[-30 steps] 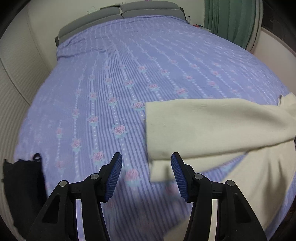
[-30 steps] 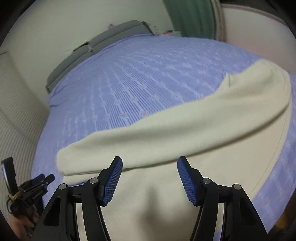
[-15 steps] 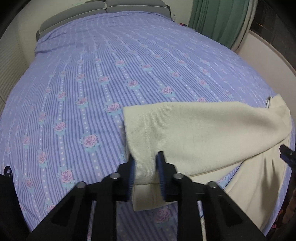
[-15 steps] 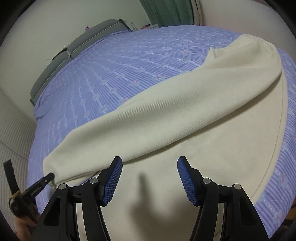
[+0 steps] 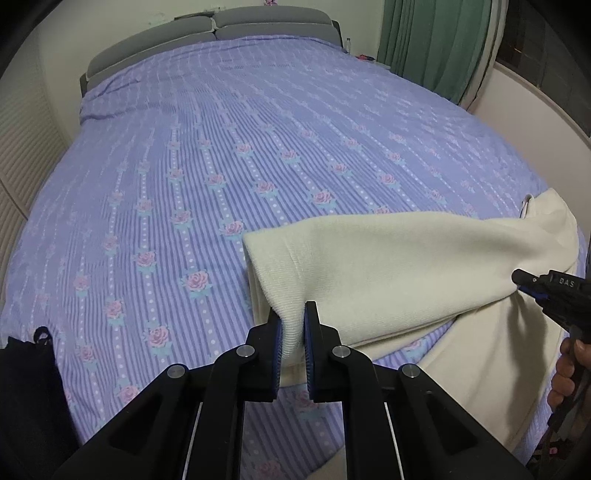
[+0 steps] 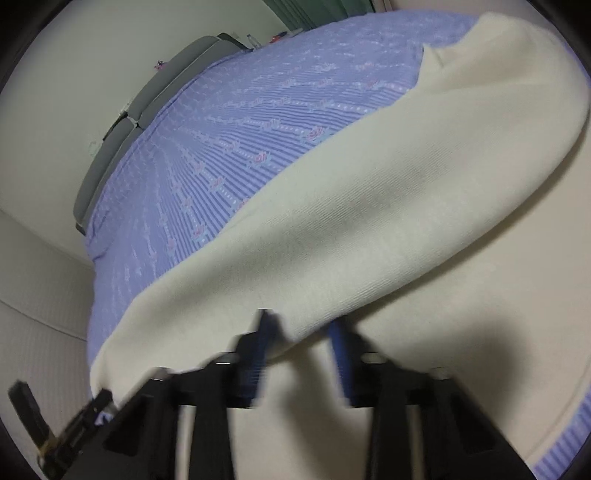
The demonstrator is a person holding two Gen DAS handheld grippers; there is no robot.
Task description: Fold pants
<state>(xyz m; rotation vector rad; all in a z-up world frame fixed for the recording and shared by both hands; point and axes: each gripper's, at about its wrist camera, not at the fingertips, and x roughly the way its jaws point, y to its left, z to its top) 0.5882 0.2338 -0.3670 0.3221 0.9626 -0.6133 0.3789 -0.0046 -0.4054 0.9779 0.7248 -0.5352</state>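
At the bottom centre of the left wrist view, the left gripper (image 5: pixel 293 334) is pinching the hem end of one leg of the cream pants (image 5: pixel 388 273), its jaws drawn narrow on the bunched knit. In the right wrist view the right gripper (image 6: pixel 299 354) is sitting low in the frame, badly blurred; a fold of the same cloth is lying between its blue pads (image 6: pixel 338 350), which look partway drawn in, but I cannot tell whether they are gripping it. The pants are lying along the near right part of the bed (image 5: pixel 221 166), the pinched leg draping over the other and the waist end running off toward the right edge of the frame. The fabric looks soft, thick and light, so I am guessing it will sag and stretch between two holds rather than keep a line; taking it at the hem and near the waistband edge should carry it evenly. A black garment (image 5: pixel 26 387) is sitting at the lower left corner. Further up the frame, the striped rose bedspread is running to the grey headboard (image 5: pixel 207 29), with a green curtain (image 5: pixel 436 40) hanging at the upper right.
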